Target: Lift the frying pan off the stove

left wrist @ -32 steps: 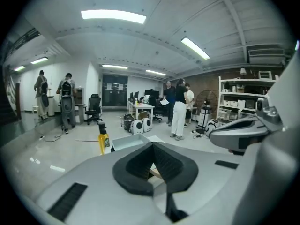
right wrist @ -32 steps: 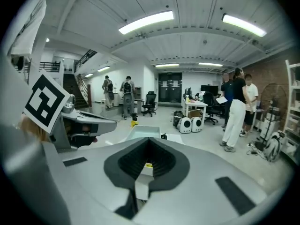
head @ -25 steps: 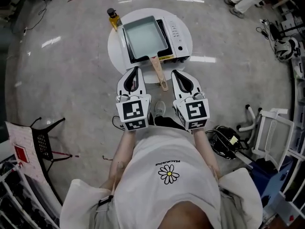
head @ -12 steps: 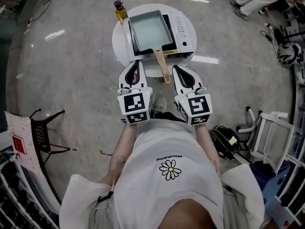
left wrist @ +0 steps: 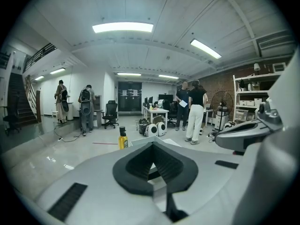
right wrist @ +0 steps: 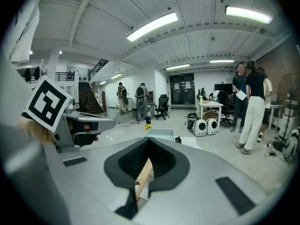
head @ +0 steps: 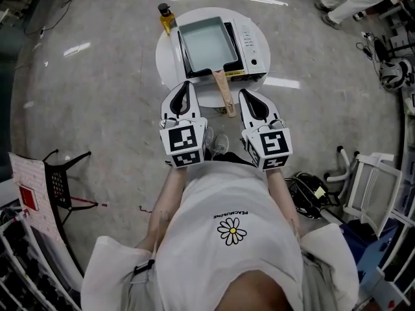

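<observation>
A rectangular frying pan sits on a white portable stove on a small round white table. Its wooden handle points toward me. My left gripper hovers shut and empty just left of the handle. To the right of the handle my right gripper is also shut, holding nothing. In the right gripper view the handle shows below the closed jaws and the pan lies ahead. The left gripper view looks past its closed jaws toward the table.
A yellow oil bottle stands at the table's far left edge. A black wire stand is on the floor at left. Cables and a dark bundle and a white rack lie at right. People stand by desks beyond.
Both grippers have edged a little forward along the pan handle, and the table sits slightly higher in the head view. Both jaws stayed shut.
</observation>
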`<state>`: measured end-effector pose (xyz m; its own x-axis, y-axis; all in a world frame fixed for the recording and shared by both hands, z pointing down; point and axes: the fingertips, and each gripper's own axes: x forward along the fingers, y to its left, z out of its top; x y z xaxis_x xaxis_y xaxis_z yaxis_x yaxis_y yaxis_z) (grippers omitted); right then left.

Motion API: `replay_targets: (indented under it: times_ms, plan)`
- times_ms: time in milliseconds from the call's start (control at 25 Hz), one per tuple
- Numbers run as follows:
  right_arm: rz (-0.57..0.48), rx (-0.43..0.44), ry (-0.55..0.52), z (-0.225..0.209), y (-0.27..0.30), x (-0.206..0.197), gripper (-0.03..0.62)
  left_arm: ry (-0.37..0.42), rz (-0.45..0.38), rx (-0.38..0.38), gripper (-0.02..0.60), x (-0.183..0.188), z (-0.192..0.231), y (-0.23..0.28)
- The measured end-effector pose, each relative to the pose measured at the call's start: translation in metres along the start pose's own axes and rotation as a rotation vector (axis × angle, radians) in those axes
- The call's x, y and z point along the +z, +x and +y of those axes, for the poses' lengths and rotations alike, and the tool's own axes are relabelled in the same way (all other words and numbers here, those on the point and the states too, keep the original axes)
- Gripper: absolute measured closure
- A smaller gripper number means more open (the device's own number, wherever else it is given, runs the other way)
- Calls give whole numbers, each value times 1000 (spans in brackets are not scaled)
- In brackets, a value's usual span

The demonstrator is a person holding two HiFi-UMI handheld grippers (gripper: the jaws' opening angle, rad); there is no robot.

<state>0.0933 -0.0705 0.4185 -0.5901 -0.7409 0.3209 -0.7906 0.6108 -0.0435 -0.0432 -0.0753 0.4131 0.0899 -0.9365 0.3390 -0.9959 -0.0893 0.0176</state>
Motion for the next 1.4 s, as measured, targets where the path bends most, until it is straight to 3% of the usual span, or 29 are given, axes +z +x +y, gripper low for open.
replay_targets:
  times_ms: [360, 600, 840, 1040, 1400]
  plan:
    - [20, -30, 48, -12, 13, 2, 591, 2, 3, -13, 583, 2, 4, 13]
    - [-24, -28, 65, -20, 16, 19, 585, 10, 7, -23, 583, 4, 5, 18]
    - [-22, -36, 87, -26, 22, 22, 446, 12, 3, -22, 583, 6, 9, 20]
    - [-64, 3, 147, -24, 30, 19, 209, 9, 6, -13, 583, 5, 15, 20]
    - [-12, 87, 332, -34, 36, 5, 201, 9, 14, -6, 583, 2, 19, 21]
